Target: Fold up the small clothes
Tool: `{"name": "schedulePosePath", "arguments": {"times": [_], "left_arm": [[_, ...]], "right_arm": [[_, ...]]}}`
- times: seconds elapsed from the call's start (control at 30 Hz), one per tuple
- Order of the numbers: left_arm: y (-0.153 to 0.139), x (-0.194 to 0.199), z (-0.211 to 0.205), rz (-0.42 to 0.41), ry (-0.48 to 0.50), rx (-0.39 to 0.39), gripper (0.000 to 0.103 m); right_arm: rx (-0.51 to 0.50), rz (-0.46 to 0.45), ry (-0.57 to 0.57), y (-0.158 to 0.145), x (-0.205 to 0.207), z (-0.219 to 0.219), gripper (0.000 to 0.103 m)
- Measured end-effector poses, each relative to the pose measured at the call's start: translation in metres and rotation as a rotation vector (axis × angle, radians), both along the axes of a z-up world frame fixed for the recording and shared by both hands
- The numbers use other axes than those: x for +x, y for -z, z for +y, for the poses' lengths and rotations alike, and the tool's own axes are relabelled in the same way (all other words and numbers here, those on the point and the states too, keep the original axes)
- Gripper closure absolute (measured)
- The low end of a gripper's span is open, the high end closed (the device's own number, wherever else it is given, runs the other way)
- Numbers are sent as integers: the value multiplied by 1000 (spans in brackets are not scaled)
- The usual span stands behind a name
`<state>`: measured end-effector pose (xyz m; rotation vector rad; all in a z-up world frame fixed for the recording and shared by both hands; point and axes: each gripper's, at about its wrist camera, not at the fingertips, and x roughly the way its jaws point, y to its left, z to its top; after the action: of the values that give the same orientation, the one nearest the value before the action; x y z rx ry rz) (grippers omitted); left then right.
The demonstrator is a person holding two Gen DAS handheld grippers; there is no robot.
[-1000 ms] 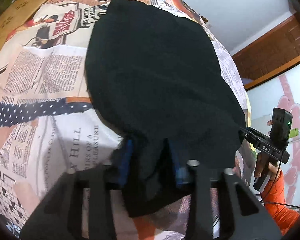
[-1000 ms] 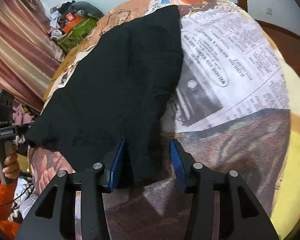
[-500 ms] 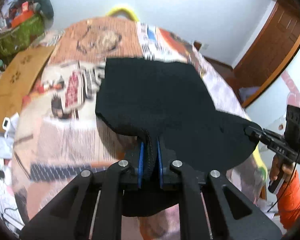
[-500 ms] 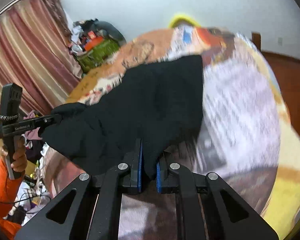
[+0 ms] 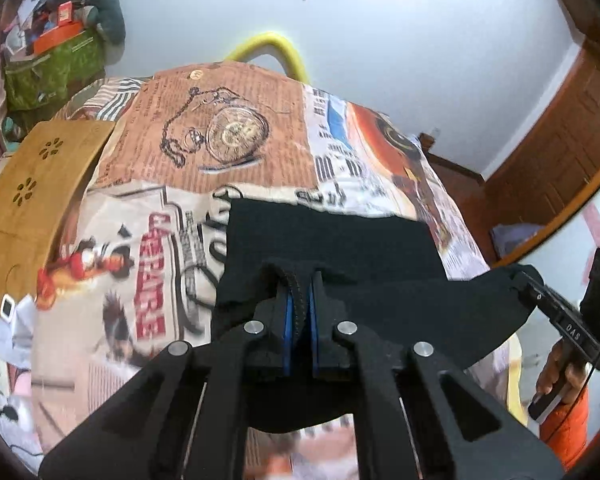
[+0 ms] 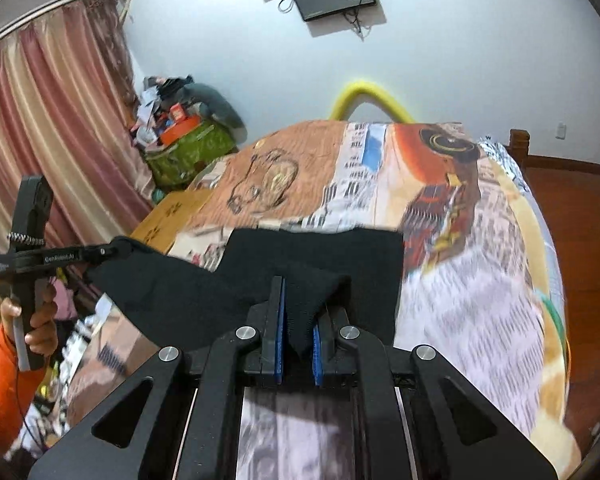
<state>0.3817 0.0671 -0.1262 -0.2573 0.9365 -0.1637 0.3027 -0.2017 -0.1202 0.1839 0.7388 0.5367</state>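
A black garment is shown partly lifted above a bed covered with a newspaper-print spread; its far edge is laid flat on the spread, while its near edge is raised off the bed and is suspended between two hand-held grippers. In the left wrist view, the left gripper is seen with its blue-padded fingers pressed together on a ribbed hem at one near corner. In the right wrist view, the right gripper is seen pinching a bunched fold of the same cloth at the other near corner, the fingers held slightly apart by the thickness of the fabric. Each gripper is also visible in the other's view, held by a hand emerging from an orange sleeve. The cloth is judged to be soft, light and limp: it sags in a shallow curve between the two grips and is creased where it is gathered. A stiff response is not to be expected, and slack is likely to appear wherever tension is lost. The near corners, at the thicker hem, are judged the soundest places to be taken, since a single thin layer could be pulled from the pads. A wooden board is seen beside the bed.
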Motion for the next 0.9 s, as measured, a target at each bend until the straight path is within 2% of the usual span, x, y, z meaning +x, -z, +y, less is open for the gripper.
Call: {"name": "schedulePosePath", "arguments": {"times": [0.17,0.3,0.43,0.5,0.53,0.57,0.6,0.63,0.67,0.73,0.77,0.9], "left_arm": [[27,58,11,31,-33,0,98],[62,101,16,106,-45,3,97],[90,121,24,159,-57,-42,94],[93,121,25,147,-57,-18,89],[92,119,24,136,-56,1,82],[89,116,23,123,-61,34,68],[82,111,23,96,-70,75,61],[74,107,23,63,-78,102,50],[67,104,24,35,-86,119,43],[50,96,28,-9,-105,139,38],[41,90,30,-25,-110,141,35],[25,66,29,-52,-90,186,27]], "right_arm": [[6,0,25,12,44,9,94],[-17,37,46,29,85,17,94],[-63,111,64,50,109,20,90],[-84,129,67,55,112,19,89],[-87,128,68,56,111,17,88],[-89,123,70,55,110,16,86],[-89,115,72,53,107,14,85],[-98,103,74,49,103,13,80],[-113,87,81,45,101,13,69],[-146,37,104,33,91,11,53],[-149,16,110,28,88,9,49],[-147,-5,103,14,67,1,47]]}}
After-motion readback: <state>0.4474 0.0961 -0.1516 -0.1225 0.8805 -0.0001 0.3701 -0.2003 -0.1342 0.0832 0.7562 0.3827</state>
